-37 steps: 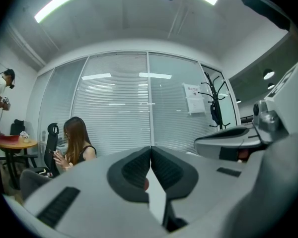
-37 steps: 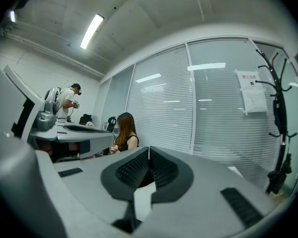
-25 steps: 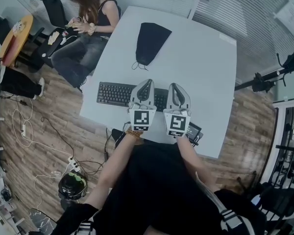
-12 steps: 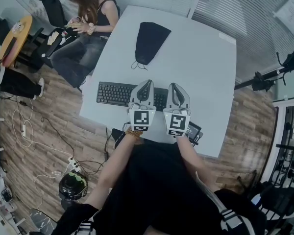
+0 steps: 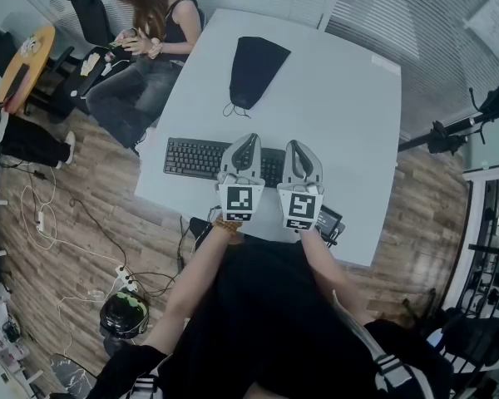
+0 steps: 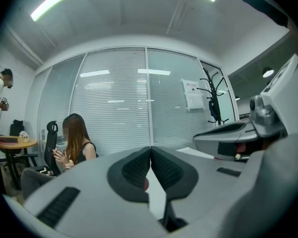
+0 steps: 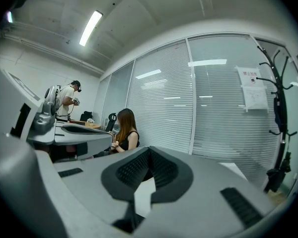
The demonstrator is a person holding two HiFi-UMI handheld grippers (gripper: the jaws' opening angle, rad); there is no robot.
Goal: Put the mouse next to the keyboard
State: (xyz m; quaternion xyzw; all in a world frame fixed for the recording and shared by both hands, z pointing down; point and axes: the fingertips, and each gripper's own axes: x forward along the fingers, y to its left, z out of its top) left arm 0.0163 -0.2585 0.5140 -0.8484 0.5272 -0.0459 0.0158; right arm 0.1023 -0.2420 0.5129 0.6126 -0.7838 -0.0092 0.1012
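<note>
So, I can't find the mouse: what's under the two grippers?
The black keyboard runs under the left gripper and up to the right gripper, both shut. Its covered stretch and the table beneath are hidden; no mouse shows.

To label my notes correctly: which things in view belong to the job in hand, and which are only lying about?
Job: keyboard, left gripper, right gripper, both shut and empty. No mouse shows.
Lying about: black pouch, office chair, round side table.

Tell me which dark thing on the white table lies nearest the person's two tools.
The flat black keyboard: the left tool and right tool cover part of it, while the black fabric pouch lies well beyond.
</note>
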